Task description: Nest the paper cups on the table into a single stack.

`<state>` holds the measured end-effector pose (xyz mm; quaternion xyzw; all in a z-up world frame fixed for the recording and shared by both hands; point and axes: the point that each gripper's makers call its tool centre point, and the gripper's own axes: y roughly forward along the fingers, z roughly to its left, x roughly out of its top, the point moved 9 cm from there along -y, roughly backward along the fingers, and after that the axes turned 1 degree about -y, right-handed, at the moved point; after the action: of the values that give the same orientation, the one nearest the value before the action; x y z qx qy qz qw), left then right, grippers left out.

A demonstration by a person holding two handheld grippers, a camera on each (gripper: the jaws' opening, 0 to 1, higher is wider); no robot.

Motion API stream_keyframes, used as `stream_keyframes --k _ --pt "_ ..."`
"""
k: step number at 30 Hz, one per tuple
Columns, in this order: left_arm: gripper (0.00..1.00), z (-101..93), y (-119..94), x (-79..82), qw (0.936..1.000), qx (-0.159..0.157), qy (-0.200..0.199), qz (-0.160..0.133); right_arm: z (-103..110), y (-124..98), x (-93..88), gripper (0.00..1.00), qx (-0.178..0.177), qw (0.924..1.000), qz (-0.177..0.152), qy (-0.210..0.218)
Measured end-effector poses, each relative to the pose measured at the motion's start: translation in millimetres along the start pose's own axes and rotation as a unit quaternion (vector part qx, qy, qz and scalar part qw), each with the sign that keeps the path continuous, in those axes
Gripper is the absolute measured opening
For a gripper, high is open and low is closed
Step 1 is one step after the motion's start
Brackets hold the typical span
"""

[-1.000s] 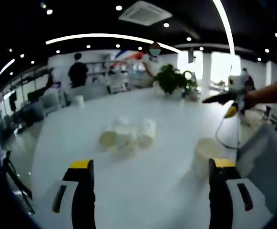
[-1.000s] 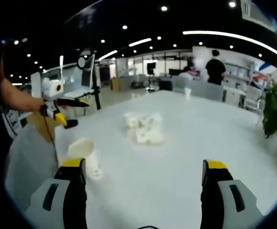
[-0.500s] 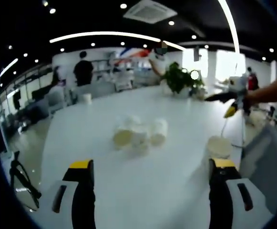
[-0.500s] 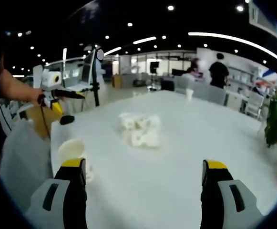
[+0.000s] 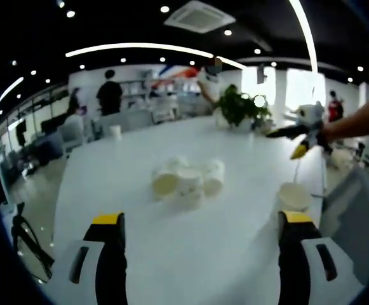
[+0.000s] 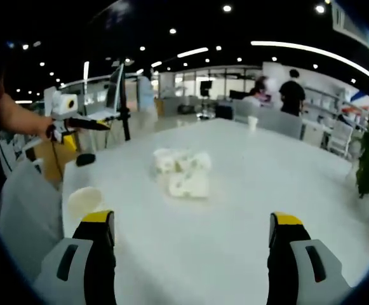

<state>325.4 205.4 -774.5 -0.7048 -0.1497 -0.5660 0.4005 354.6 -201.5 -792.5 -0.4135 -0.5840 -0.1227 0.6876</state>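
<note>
White paper cups [image 5: 185,180] lie clustered mid-bench, one upright cup [image 5: 293,197] apart — nothing stacked yet. Both grippers [image 5: 200,254] [image 6: 190,254] hover empty, fingers spread; next, reach for a cup.

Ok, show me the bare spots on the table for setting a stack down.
Bare white table runs between the cup cluster and the near edge, also beyond it toward the plant. Crowded: the cluster itself, and the single cup at the edge.
</note>
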Motion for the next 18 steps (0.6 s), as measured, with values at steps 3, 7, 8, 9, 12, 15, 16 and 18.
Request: stream_keyframes --k 3,7,8,9,12,15,16,18 --pt "0.98 1.1 0.8 1.7 1.0000 0.001 0.002 -0.001 -3.2 7.3 1.2 1.00 0.004 0.9999 0.000 -0.010" --pt "0.98 1.7 1.1 3.0 1.0000 0.002 0.002 -0.001 -4.7 19.5 3.9 1.00 0.010 0.9999 -0.002 -0.012" --pt "0.98 2.1 0.8 3.0 1.0000 0.003 0.005 0.000 -4.6 22.5 4.9 1.00 0.012 0.9999 -0.003 -0.011" --pt "0.98 2.5 0.4 2.8 0.9999 0.003 0.010 0.003 -3.5 27.1 6.8 1.00 0.016 0.9998 -0.004 -0.011" --pt "0.98 4.2 -1.4 2.6 0.9999 0.005 0.009 0.002 -1.9 37.6 11.4 1.00 0.024 0.9996 -0.004 -0.015" --pt "0.98 4.0 -4.4 4.1 0.9999 0.008 0.009 0.001 -3.1 44.9 15.3 1.00 0.029 0.9994 -0.005 -0.019" --pt "0.98 3.9 -5.3 4.3 0.9999 0.008 0.008 0.001 -3.6 48.3 17.7 1.00 0.032 0.9993 -0.005 -0.019" --pt "0.98 3.8 -8.0 4.6 0.9999 0.010 0.008 0.000 -3.7 53.5 20.9 1.00 0.039 0.9991 -0.007 -0.016"
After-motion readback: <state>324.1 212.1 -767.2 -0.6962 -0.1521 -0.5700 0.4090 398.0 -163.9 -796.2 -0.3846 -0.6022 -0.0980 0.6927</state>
